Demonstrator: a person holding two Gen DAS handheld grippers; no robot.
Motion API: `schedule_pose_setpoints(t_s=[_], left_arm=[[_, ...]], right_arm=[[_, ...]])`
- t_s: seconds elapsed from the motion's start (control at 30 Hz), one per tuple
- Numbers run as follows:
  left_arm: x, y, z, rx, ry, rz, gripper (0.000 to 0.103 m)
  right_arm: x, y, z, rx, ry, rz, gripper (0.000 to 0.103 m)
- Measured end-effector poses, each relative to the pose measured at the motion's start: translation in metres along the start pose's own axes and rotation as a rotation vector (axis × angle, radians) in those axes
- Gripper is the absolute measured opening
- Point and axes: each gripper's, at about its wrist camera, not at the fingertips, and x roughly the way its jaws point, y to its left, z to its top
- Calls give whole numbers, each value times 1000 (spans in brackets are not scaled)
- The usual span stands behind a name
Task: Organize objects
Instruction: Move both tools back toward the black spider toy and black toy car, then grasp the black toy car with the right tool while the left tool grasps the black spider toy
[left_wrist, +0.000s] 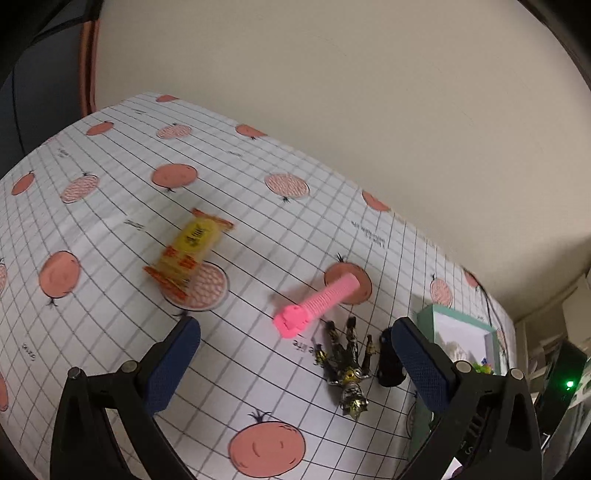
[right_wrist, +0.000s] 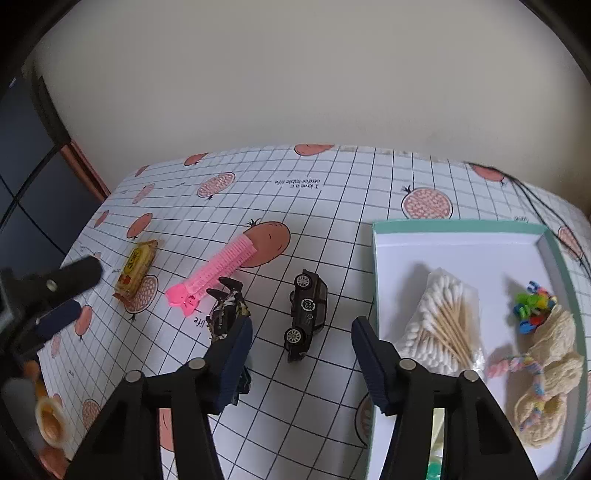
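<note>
Ahead of the right gripper, the toy car looked glossy black; left of it lay a ridged pink plastic clip. Right, wooden-stemmed cotton swabs sat bagged.

Soft, even light; faint shadows; fisheye bending at edges; left view perhaps motion-blurred.

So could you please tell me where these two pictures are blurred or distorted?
Left wrist view: yellow snack packet and pink hair clip smeared by motion; grid lines bow. Right wrist view: toy car sharp; left gripper blurred at the left edge.
</note>
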Motion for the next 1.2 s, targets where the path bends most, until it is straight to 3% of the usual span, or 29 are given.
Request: schedule_pose_setpoints(t_s=[0.4, 0.47, 0.6, 0.73, 1.03, 1.2], left_arm=[[51, -35, -20, 53, 95, 11, 101], [57, -38, -21, 69, 102, 14, 93], [70, -42, -22, 79, 120, 21, 92], [79, -42, -22, 58, 138, 25, 80], [91, -47, -19, 54, 169, 5, 68], [96, -42, -20, 36, 186, -1, 68]], right_arm=[[24, -3, 1, 16, 37, 3, 37], [29, -4, 1, 22, 49, 5, 35], [35, -4, 2, 16, 58, 7, 31], [41, -7, 4, 24, 68, 9, 27], [48, -7, 11, 7, 83, 9, 27], [52, -4, 11, -6, 87, 2, 26]])
